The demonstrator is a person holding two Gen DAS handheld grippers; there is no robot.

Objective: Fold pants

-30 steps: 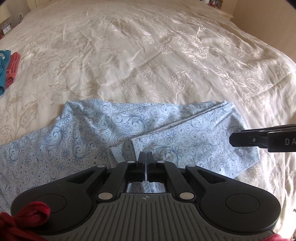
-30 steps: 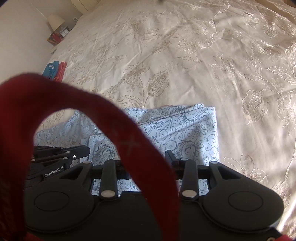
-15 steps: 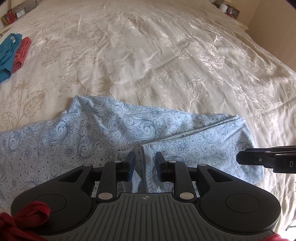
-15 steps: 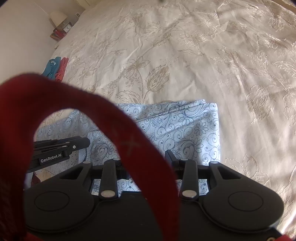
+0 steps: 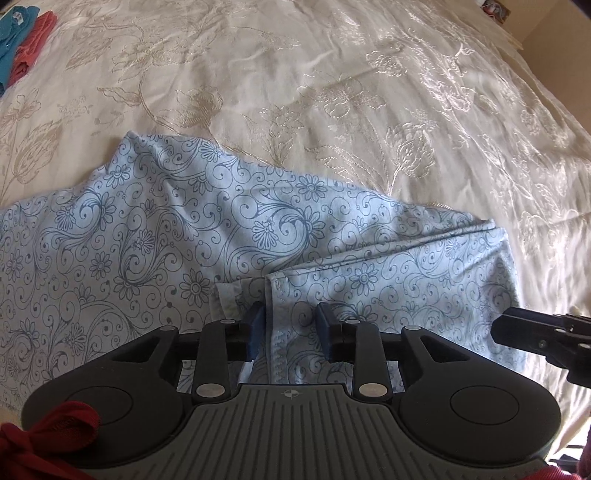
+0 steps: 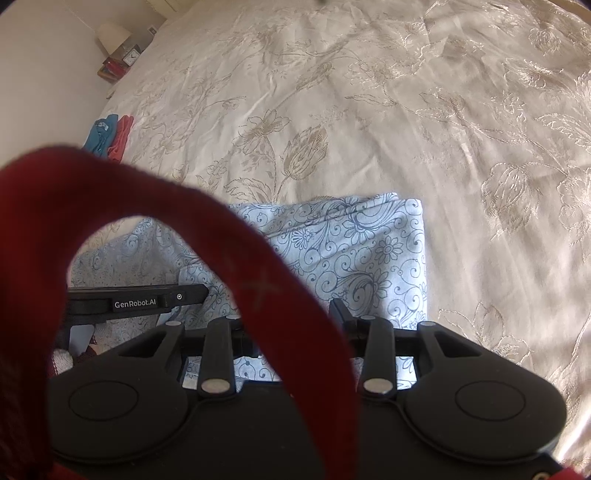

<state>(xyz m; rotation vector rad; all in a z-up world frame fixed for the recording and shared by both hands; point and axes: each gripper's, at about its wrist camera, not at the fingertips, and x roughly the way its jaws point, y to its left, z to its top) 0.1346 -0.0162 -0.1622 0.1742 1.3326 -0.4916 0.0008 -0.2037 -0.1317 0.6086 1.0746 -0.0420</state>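
Observation:
Light blue pants [image 5: 147, 240] with a dark floral print lie on the cream bedspread [image 5: 332, 92], one end folded over into a flap [image 5: 406, 280]. My left gripper [image 5: 290, 325] is open and hovers over the flap's hemmed edge, holding nothing. The right gripper's side shows at the right edge of the left wrist view [image 5: 546, 336]. In the right wrist view the folded pants [image 6: 369, 251] lie under my right gripper [image 6: 295, 314], which is open; a red strap [image 6: 258, 280] hides its left finger. The left gripper's side [image 6: 136, 301] shows on the left there.
A teal garment [image 5: 11, 33] and a red garment [image 5: 33, 44] lie at the bed's far left; they also show in the right wrist view [image 6: 110, 136]. A nightstand with lamp and clock [image 6: 118, 55] stands beyond the bed.
My left gripper was shut on the flap's edge, then opened and let it go. Both grippers have lifted slightly away from the cloth. The right gripper stayed open.

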